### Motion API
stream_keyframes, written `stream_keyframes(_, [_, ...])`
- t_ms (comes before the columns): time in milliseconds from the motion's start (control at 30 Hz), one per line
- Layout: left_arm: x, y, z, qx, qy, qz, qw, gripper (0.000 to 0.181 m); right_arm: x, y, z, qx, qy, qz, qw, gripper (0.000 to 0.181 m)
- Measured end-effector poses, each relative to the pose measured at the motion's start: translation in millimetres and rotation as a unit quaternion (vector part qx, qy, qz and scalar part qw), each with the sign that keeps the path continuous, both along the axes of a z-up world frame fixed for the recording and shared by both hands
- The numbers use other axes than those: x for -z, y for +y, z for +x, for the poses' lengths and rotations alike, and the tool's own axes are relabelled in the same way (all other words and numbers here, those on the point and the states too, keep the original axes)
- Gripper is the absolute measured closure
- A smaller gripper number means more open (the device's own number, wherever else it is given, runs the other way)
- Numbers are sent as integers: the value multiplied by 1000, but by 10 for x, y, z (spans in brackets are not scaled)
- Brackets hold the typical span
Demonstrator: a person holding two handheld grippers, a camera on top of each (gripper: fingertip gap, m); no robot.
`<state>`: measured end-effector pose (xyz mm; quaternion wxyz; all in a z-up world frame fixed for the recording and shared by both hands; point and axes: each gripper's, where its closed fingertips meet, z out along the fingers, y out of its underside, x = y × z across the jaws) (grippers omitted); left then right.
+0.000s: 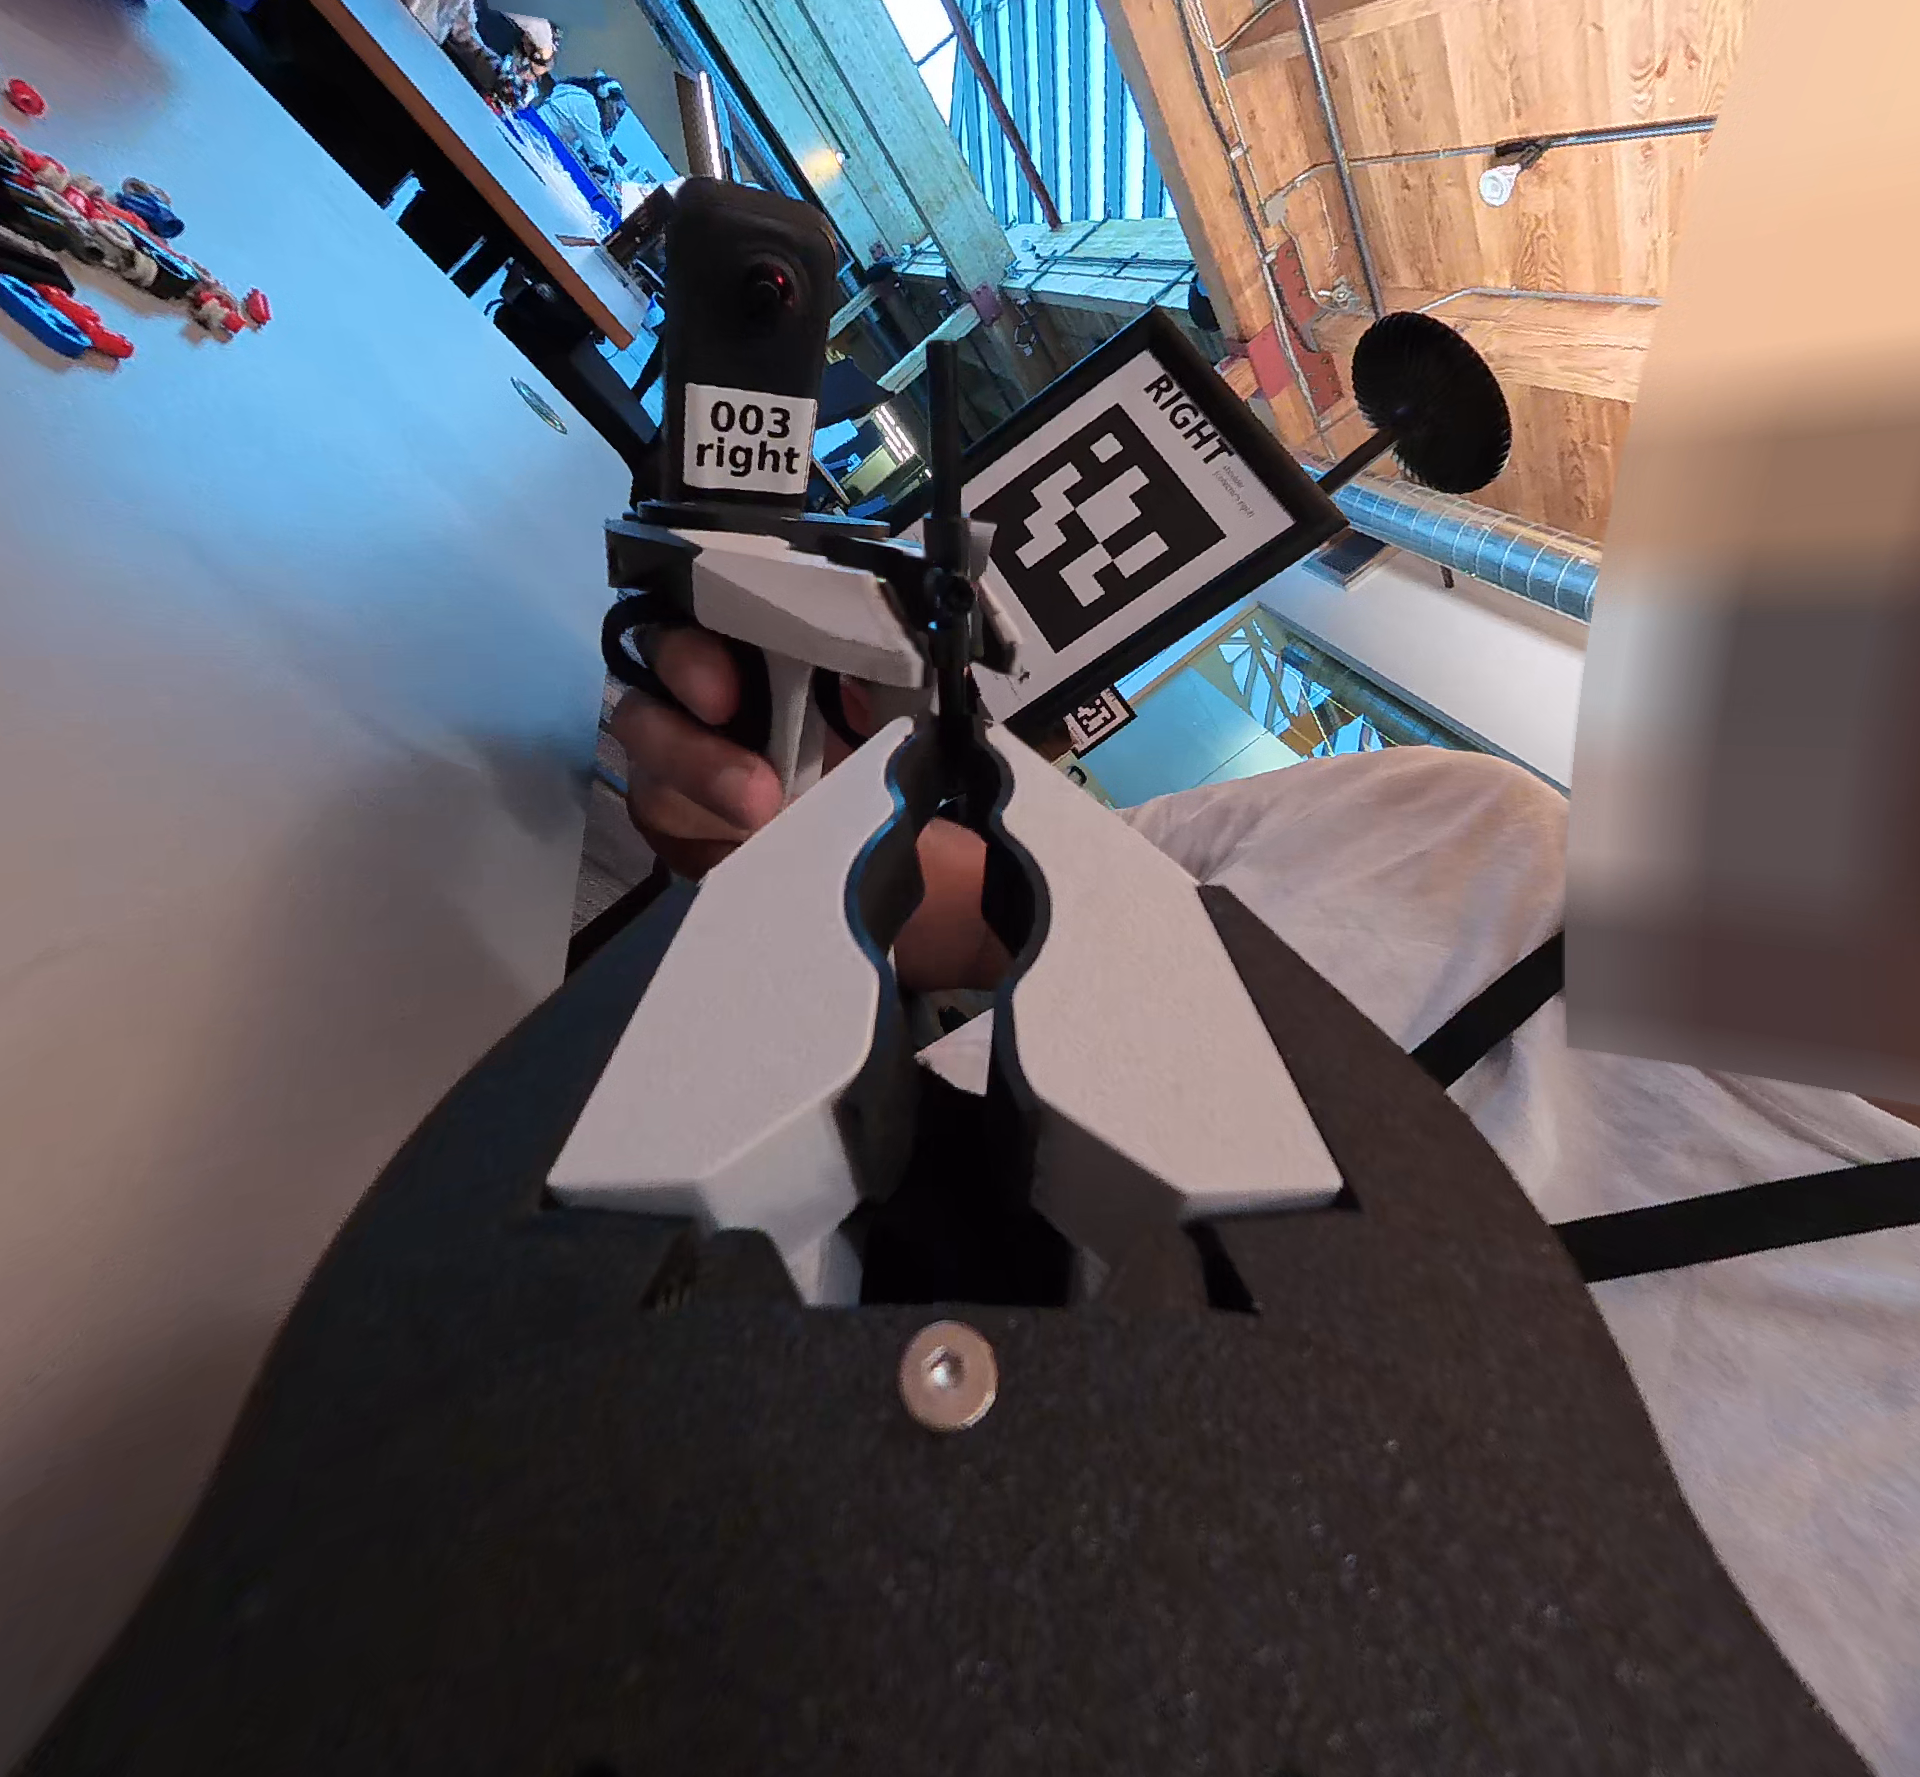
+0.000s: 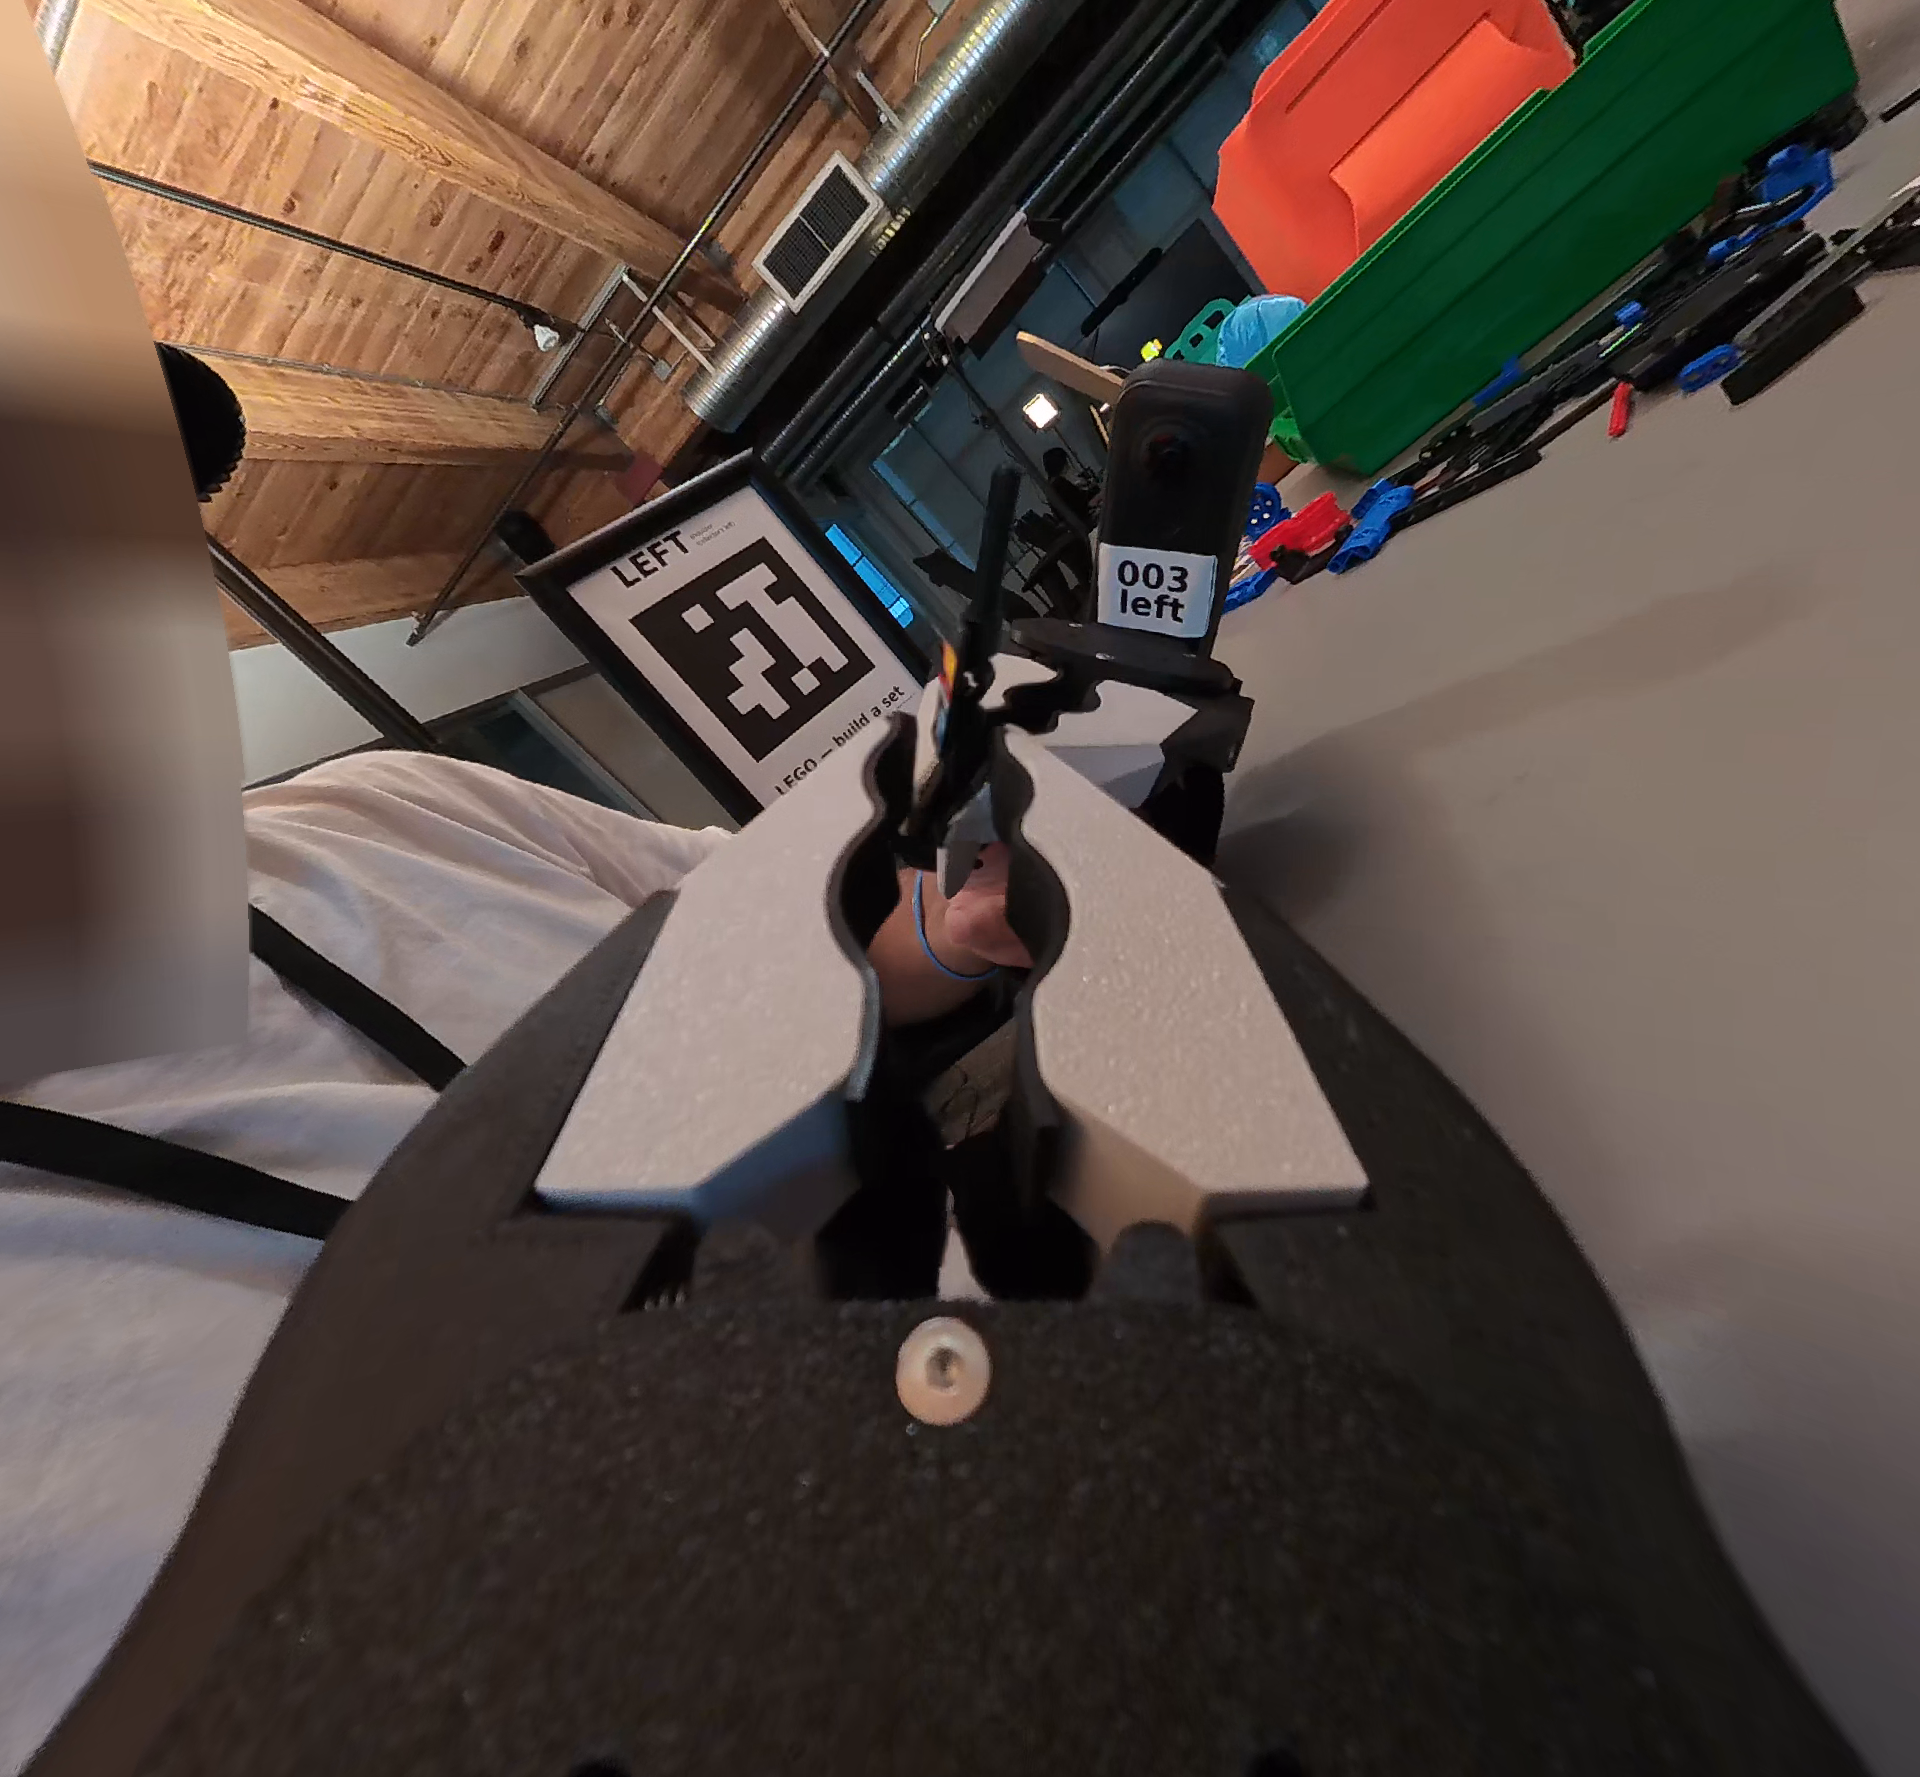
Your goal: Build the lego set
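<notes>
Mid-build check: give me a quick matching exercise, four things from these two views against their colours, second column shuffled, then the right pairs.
Things:
1. thin rod held between both grippers
2. big bin on the table
3. box behind that bin
4. shirt on the person

Colours:
A. orange
B. white
C. black
D. green

Pairs: 1-C, 2-D, 3-A, 4-B

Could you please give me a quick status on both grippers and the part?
Both grippers raised off the table, tips meeting. Left gripper and right gripper each shut on the black axle piece. Nothing in the way.
</notes>
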<state>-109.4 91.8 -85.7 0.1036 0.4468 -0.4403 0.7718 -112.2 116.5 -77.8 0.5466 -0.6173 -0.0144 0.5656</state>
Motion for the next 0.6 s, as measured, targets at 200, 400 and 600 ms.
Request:
stream_keyframes(200, [35,-17,16,-10,-1,24,1000,179,21,4,0,-2,11,-4,1000,175])
stream_keyframes(400, [47,-18,8,-10,0,34,999,179,6,4,-2,-4,15,-6,1000,167])
stream_keyframes(600, [57,-36,-10,0,2,37,999,179,20,-8,-9,-19,31,-13,999,174])
